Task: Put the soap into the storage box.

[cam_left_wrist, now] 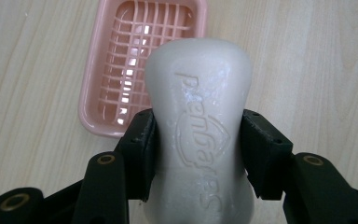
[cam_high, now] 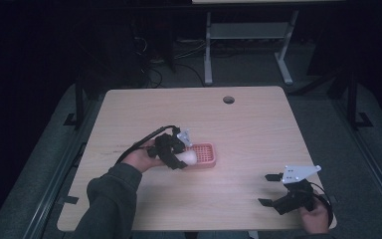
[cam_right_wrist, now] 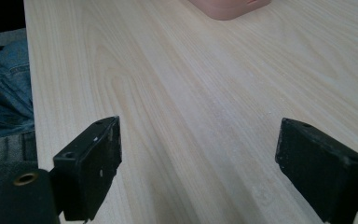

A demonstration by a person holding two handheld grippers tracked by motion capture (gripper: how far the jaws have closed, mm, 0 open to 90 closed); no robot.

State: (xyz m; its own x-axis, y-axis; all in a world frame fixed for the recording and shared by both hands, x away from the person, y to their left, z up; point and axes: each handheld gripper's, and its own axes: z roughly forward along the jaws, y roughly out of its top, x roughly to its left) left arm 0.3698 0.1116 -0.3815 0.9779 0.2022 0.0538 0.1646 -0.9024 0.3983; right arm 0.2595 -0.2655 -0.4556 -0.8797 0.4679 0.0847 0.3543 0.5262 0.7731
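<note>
A white bar of soap [cam_left_wrist: 200, 135] with raised lettering sits clamped between the two black jaws of my left gripper [cam_left_wrist: 198, 149]. It hangs above the near end of a pink slatted soap dish [cam_left_wrist: 121, 56], which lies on the wooden table. From above, the left gripper [cam_high: 181, 158] holds the soap [cam_high: 187, 158] at the left end of the dish [cam_high: 206, 155], near the table's middle. My right gripper [cam_high: 271, 190] rests near the table's front right corner, its jaws wide apart over bare wood [cam_right_wrist: 196, 140], with nothing between them.
The wooden table [cam_high: 248, 129] has a round cable hole [cam_high: 228, 99] near its far edge. A corner of the pink dish [cam_right_wrist: 228, 7] lies far ahead of the right gripper. Blue denim [cam_right_wrist: 2, 98] lies past the table edge. A desk frame [cam_high: 248, 35] stands behind.
</note>
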